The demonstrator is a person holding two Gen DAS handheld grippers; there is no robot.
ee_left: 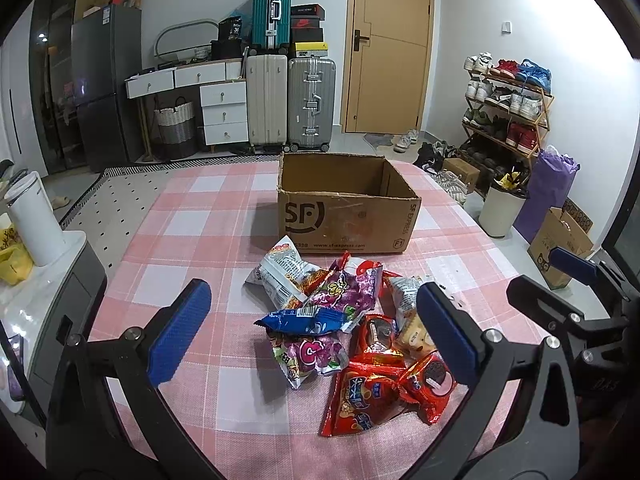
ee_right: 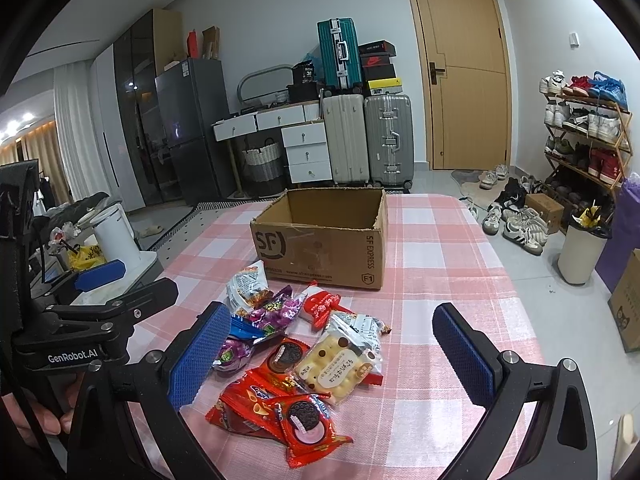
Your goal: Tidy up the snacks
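I hold my left tool (ee_left: 310, 330) and right tool (ee_right: 332, 354) spread wide, empty, above the snack pile (ee_right: 296, 344) on the checkered surface (ee_right: 440, 248), pile lying between each tool's fingers, empty cardboard box (ee_left: 344, 208) just behind it.

The tablecloth (ee_left: 192, 220) is a pink-and-white check. On it stands a brown cardboard box (ee_left: 344, 216) with a dark SF logo. In front of the box lie snack packets: a blue one (ee_left: 304, 318), purple ones (ee_left: 348, 288), red Oreo packs (ee_right: 306, 424), and a clear pack of cream-yellow biscuits (ee_right: 340, 364). Both grippers have blue textured pads (ee_left: 180, 332) on black frames. Behind the box: a teal suitcase (ee_left: 272, 12), a cream one (ee_left: 267, 100), a silver one (ee_left: 312, 104).
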